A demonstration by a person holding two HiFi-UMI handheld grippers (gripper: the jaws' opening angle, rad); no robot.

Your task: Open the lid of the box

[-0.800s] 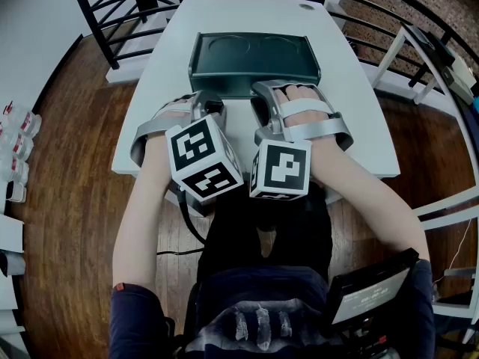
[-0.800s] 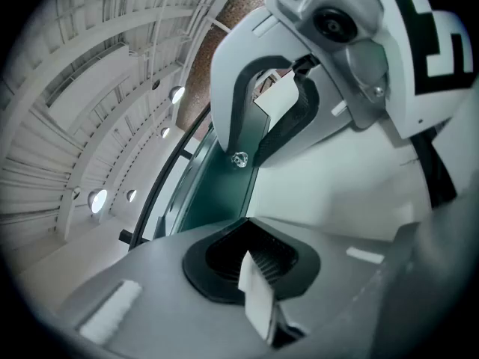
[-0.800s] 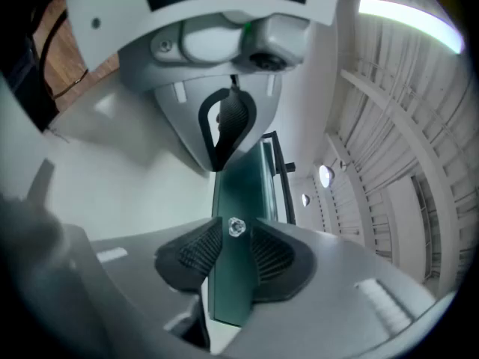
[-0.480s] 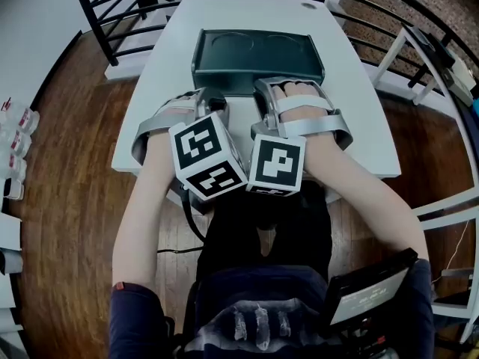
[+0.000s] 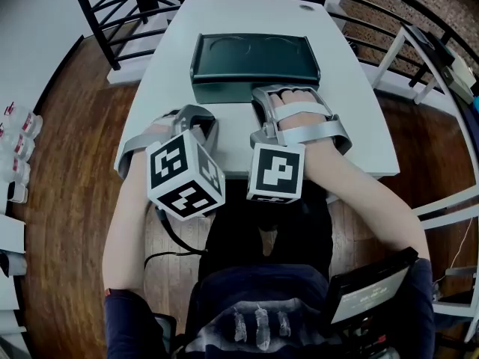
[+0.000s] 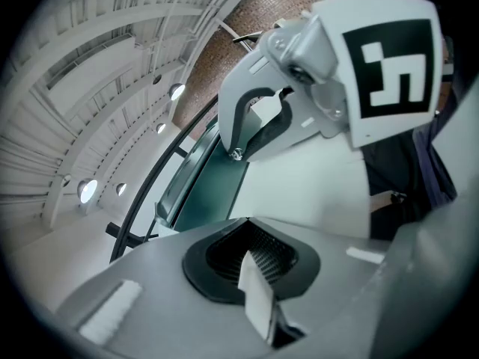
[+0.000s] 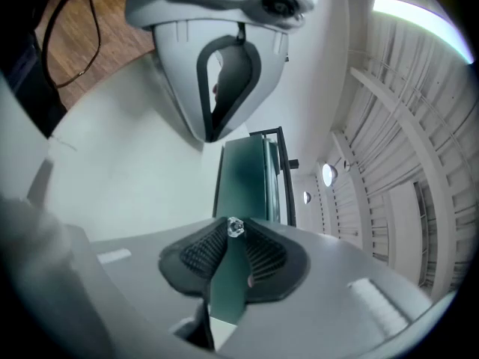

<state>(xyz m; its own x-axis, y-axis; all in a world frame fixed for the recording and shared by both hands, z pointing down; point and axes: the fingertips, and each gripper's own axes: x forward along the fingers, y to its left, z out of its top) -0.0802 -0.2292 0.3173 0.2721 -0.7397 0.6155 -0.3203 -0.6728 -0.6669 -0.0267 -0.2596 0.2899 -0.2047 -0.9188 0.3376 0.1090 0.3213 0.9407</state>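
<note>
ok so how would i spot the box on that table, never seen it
Start at the white table inside the dark railing and look to its far half. The box is the flat dark green rectangle there, its near edge in the right gripper jaws. Two shallow round recesses in its lid set it apart from the bare white top around it.
</note>
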